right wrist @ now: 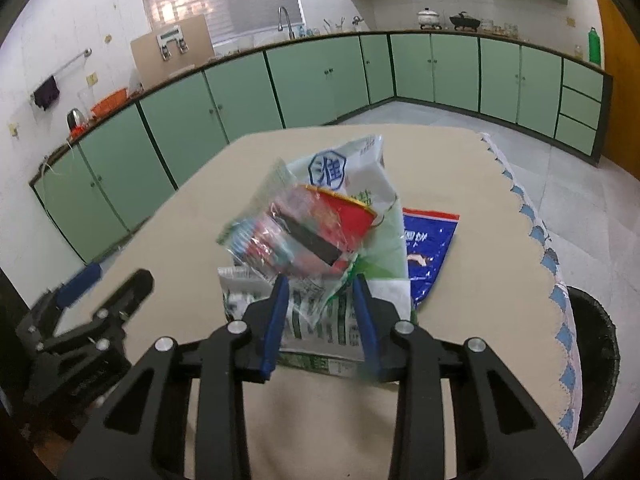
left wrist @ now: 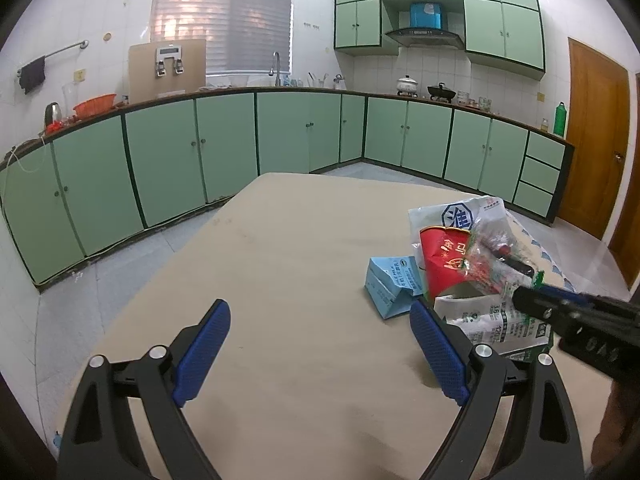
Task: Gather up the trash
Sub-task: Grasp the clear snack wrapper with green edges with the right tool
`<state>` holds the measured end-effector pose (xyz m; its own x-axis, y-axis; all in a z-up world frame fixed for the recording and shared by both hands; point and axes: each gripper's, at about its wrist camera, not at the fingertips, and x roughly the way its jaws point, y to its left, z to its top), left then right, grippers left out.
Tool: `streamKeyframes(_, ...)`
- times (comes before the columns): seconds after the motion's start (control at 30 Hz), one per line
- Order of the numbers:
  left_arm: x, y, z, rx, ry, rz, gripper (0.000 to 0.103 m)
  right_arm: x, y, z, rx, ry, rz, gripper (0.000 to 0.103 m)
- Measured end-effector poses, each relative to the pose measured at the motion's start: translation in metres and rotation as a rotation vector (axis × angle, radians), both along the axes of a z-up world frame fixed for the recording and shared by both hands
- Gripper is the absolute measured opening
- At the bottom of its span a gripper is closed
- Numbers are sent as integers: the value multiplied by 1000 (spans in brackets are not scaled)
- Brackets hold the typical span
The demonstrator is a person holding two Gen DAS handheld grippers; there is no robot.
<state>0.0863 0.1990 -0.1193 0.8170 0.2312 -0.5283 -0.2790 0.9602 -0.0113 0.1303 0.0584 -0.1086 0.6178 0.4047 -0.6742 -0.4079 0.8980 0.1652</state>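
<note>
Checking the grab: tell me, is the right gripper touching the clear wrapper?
Touching. The right wrist view shows the right gripper with both fingers pinching the clear wrapper by its corner.

Two grippers: left gripper (left wrist: 320,354), right gripper (right wrist: 320,312). One table (left wrist: 280,260). Trash pieces, counted as far as the heap allows: one clear wrapper (right wrist: 288,236), one red packet (left wrist: 442,260), one white bag (right wrist: 360,176), one light-blue carton (left wrist: 390,284), one dark-blue bag (right wrist: 430,244), one green-printed pouch (left wrist: 496,324). One black bin (right wrist: 596,344) beside the table.
</note>
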Motion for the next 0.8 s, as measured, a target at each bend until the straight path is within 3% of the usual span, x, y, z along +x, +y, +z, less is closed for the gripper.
streamKeyframes(0.2, 1, -1, -2, -6, 7, -6, 90, 4, -2, -10, -52, -4, -6, 1)
streamKeyframes(0.53, 6, -6, 1, -9, 3, -25, 90, 7, -16, 3, -5, -36, -9, 0)
streamKeyframes(0.8, 11, -14, 0, -59, 11, -86, 90, 3, -38, 17, 0, -71, -37, 0)
